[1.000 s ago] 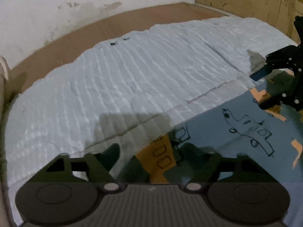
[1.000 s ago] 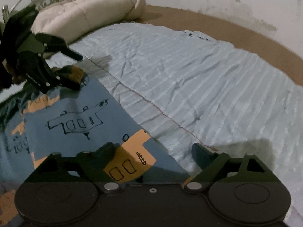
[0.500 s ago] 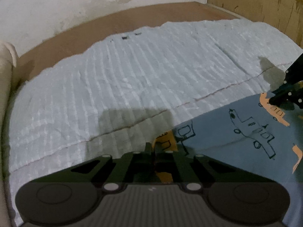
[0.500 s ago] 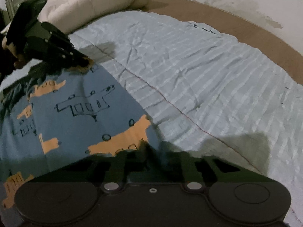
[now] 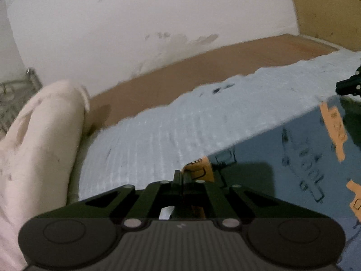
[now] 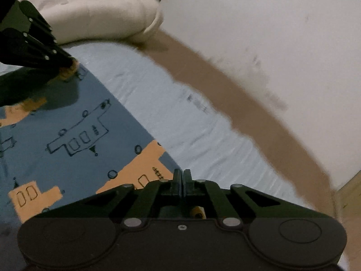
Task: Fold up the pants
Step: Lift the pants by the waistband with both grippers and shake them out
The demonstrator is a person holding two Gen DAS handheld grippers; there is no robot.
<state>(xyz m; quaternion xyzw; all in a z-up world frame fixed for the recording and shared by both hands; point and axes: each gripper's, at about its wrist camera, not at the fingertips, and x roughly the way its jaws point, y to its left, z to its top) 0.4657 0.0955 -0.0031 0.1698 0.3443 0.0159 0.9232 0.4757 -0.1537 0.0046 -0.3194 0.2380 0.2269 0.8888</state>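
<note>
A scuffed white wall (image 5: 158, 22) and brown bed frame (image 5: 203, 67) back a pale blue ribbed bedspread (image 5: 180, 131), with a cream pillow (image 5: 38, 135) at its end. The blue pants with orange vehicle prints (image 6: 67, 135) are lifted over the bedspread, stretched taut. The left gripper (image 5: 180, 176) pinches one corner of the pants; the right gripper (image 6: 182, 176) pinches the other.

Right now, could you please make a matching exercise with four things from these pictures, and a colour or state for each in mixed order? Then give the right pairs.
Things:
1. pants
2. pillow
3. sheet
4. left gripper

Colour or state:
A. cream, at the edge of the bed
B. shut on a corner of fabric
C. blue with orange patches and drawn outlines
D. pale blue, ribbed, spread under everything

Pairs: 1-C, 2-A, 3-D, 4-B
</note>
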